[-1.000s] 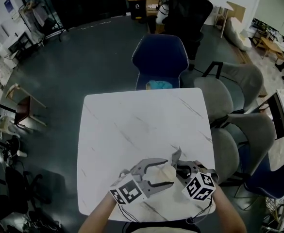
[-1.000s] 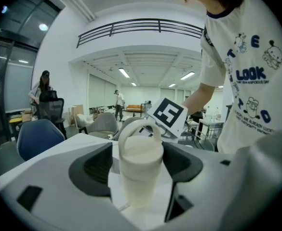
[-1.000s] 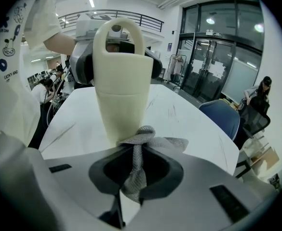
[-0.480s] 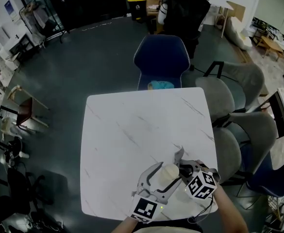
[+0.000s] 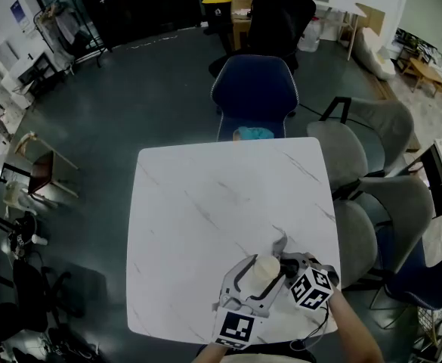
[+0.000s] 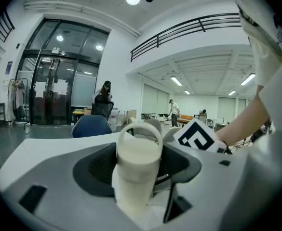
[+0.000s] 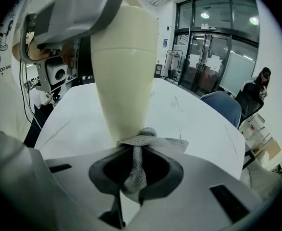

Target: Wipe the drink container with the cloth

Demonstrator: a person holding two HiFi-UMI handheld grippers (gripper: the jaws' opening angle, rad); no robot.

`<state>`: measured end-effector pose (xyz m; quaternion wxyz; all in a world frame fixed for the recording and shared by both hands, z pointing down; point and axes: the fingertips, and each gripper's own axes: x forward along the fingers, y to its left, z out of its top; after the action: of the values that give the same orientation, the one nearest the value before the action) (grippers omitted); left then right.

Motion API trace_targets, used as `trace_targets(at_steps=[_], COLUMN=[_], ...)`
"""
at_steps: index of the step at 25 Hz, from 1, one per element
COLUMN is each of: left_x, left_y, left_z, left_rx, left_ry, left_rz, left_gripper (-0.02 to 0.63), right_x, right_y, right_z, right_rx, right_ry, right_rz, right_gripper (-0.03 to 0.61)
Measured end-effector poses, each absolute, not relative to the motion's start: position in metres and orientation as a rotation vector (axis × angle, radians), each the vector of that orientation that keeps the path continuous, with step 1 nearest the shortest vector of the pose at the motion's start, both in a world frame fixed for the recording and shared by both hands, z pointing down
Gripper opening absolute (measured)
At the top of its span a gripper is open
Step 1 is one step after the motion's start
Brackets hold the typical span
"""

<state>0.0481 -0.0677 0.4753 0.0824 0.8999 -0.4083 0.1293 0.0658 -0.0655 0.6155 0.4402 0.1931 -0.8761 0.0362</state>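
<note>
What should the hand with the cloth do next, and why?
Probably slide the cloth along the drink container toward its wide end. The right gripper pinches the cloth against the narrow end, and most of the wall lies beyond it. The left gripper, its fingers having just closed further, clamps the drink container, so it should hold steady.

grey cloth [image 7: 134, 170] against cream container [image 7: 124, 71]
</note>
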Motion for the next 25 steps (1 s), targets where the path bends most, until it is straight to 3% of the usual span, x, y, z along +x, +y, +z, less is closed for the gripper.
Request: trace_targets(at_steps=[25], left_x=[0.054], left_y=[-0.055], left_z=[0.476], left_rx=[2.985], left_ry=[-0.578], left_rz=[0.447], left_gripper=[0.287], right_x=[0.066], right_y=[-0.058], right_z=[0.589], right_rx=[0.428], right_ry=[-2.231], right_rz=[0.036], right_gripper=[0.052])
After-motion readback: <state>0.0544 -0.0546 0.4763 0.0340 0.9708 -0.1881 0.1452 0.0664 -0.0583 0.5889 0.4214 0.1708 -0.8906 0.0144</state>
